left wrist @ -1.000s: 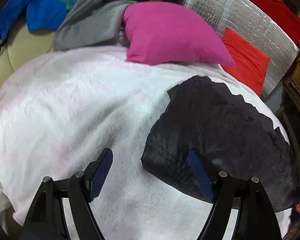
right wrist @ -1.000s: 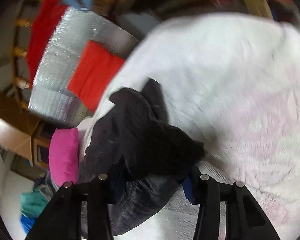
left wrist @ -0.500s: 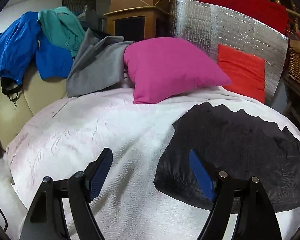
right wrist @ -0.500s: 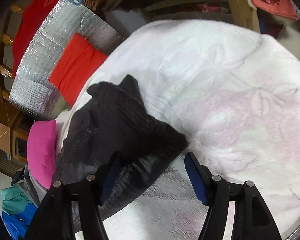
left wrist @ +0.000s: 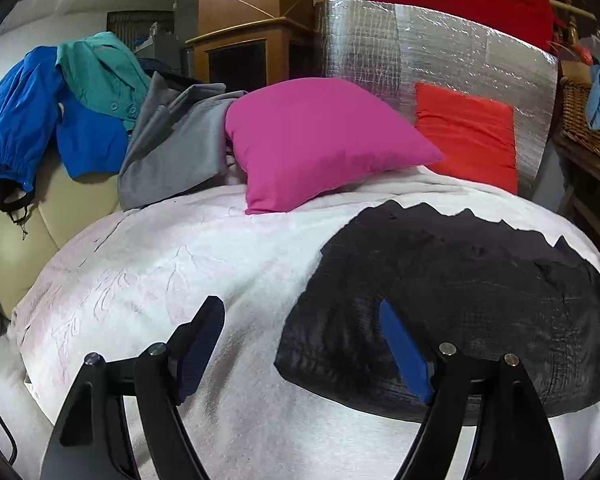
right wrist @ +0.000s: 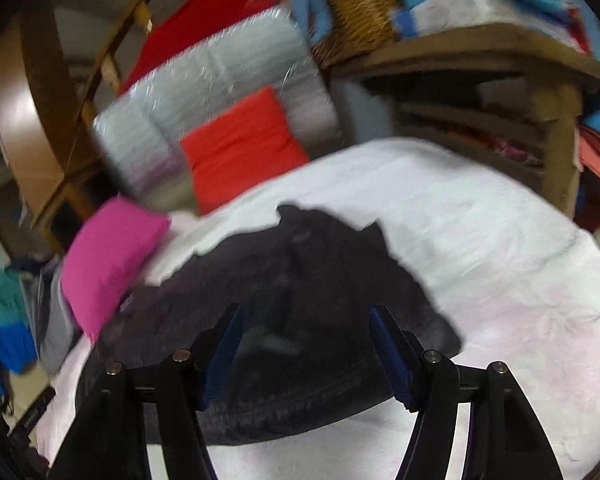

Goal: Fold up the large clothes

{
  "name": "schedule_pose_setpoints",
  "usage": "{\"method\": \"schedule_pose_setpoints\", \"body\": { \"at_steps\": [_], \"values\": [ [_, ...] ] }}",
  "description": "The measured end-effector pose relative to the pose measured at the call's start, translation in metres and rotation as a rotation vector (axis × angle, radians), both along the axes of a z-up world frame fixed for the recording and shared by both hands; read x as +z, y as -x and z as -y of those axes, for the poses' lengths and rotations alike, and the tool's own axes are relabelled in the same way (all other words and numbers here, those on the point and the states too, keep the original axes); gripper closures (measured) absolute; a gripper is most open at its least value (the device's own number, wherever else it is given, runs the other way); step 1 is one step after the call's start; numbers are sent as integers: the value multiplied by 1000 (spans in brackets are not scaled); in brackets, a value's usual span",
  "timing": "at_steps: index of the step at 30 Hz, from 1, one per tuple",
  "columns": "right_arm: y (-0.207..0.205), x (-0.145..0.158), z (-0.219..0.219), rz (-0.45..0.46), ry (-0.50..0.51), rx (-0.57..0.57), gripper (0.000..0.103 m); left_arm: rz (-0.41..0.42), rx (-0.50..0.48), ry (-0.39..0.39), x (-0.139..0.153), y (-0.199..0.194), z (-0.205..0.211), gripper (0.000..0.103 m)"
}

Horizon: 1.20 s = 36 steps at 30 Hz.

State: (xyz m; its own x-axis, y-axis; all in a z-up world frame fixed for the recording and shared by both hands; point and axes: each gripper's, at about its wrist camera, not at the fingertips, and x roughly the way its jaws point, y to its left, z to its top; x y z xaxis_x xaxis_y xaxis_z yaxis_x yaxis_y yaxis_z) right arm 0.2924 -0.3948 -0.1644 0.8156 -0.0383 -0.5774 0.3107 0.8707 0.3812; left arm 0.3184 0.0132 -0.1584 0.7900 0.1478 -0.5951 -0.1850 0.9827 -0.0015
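Note:
A black garment [left wrist: 460,300], folded into a flat dark patch, lies on the white blanket [left wrist: 160,264] to the right. My left gripper [left wrist: 300,312] hangs open above the blanket. Its left finger is over bare blanket and its right finger over the garment's near left edge, holding nothing. In the blurred right wrist view the same black garment [right wrist: 320,280] spreads under my right gripper [right wrist: 306,316]. Its jaws stand apart and are closing a little. The cloth lies below the blue pads, and they do not press on it.
A pink cushion [left wrist: 320,136] and a red cushion [left wrist: 468,136] lean at the blanket's far edge against a silver foil panel [left wrist: 420,48]. Grey clothing [left wrist: 172,148] and blue clothing [left wrist: 28,112] are piled at the back left. A wicker basket [left wrist: 588,120] sits at right.
My right gripper let go of the black garment's folded edge, opened, rolled and drew up and back. The left gripper rose and tipped up, so more of the room shows.

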Motion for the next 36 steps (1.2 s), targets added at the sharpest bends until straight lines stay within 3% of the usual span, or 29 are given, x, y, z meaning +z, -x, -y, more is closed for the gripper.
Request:
{"method": "schedule_pose_setpoints", "body": {
  "at_steps": [6, 9, 11, 13, 14, 17, 21, 22, 24, 27, 30, 33, 36],
  "values": [
    [-22, -36, 7, -179, -77, 28, 40, -15, -16, -16, -4, -3, 10, 23],
    [-26, -50, 4, -254, -73, 38, 40, -76, -40, 2, -16, -13, 13, 20],
    [-21, -44, 0, -236, -50, 33, 40, -156, -56, 12, -30, -23, 15, 19],
    [-14, -38, -2, -202, -52, 32, 39, -287, -69, 29, -54, -38, 18, 19],
    [-12, -35, -2, -174, -61, 44, 39, -312, -65, 53, -60, -41, 16, 19],
    [-2, -25, -8, -114, -79, 91, 39, -286, -54, 113, -51, -39, 6, 19],
    [0, -31, -13, -85, -328, 271, 39, -275, -106, 281, -42, -35, -7, 19],
    [-1, -35, -17, -101, -389, 325, 39, -286, -135, 339, -42, -33, -8, 19],
    [-6, -50, -30, -179, -497, 432, 38, -290, -192, 376, -42, -30, -5, 18],
    [-12, -74, -50, -290, -628, 530, 38, -280, -309, 360, -37, -26, 13, 18],
    [-15, -92, -60, -356, -655, 481, 36, -297, -360, 261, -41, -27, 36, 17],
    [-23, -106, -50, -342, -705, 354, 34, -340, -344, 172, -54, -33, 51, 17],
    [-20, -108, -36, -258, -742, 250, 33, -339, -333, 146, -56, -33, 56, 14]
  ]
}}
